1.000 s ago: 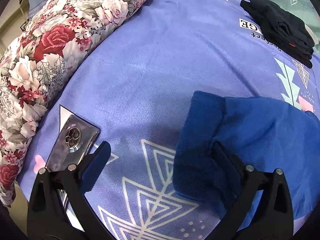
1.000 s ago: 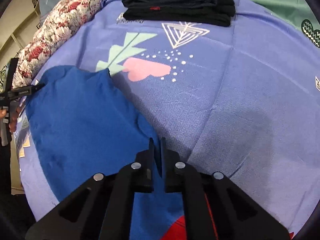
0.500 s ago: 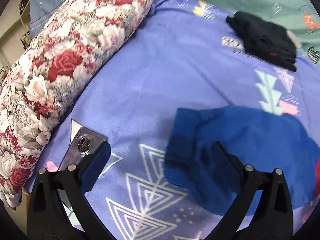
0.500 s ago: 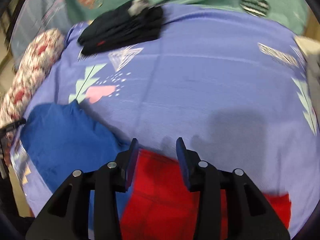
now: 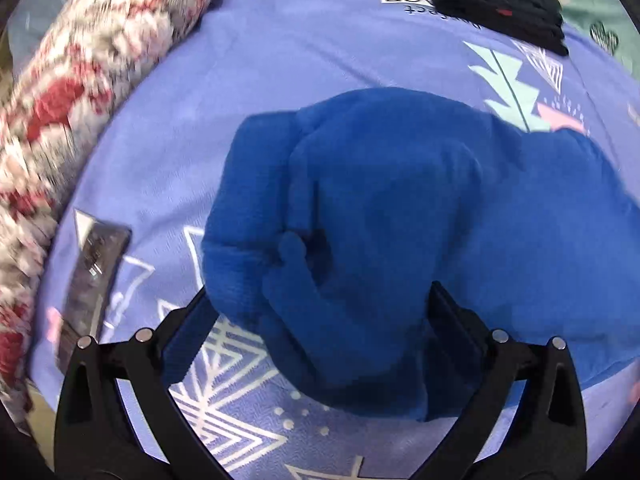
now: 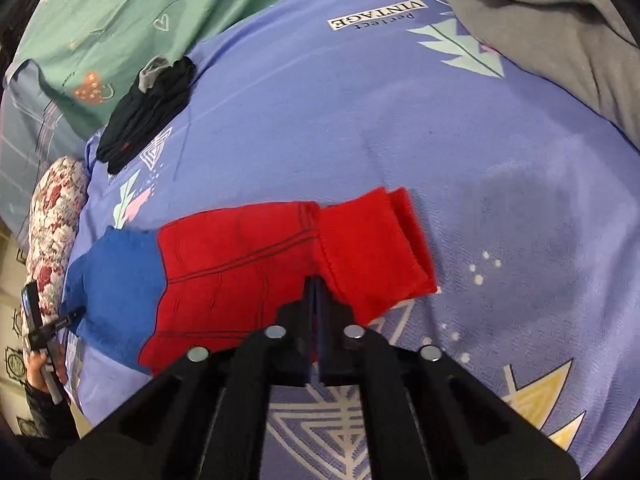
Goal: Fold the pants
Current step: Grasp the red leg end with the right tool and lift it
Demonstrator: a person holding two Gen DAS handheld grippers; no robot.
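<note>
Low in the frame, the right gripper [image 6: 315, 300] pinched the red-and-blue pants [image 6: 248, 276] at their red edge. Meanwhile the left gripper [image 5: 316, 332] stood wide open astride the blue end

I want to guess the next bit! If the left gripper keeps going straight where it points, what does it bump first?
Most likely the blue end of the pants, bunched between the open left gripper; depth is hard to judge.

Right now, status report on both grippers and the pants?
Left gripper open over bunched blue end. Right gripper shut on red-and-blue fleece pants at red end. Silver phone lies beside, clear.
</note>
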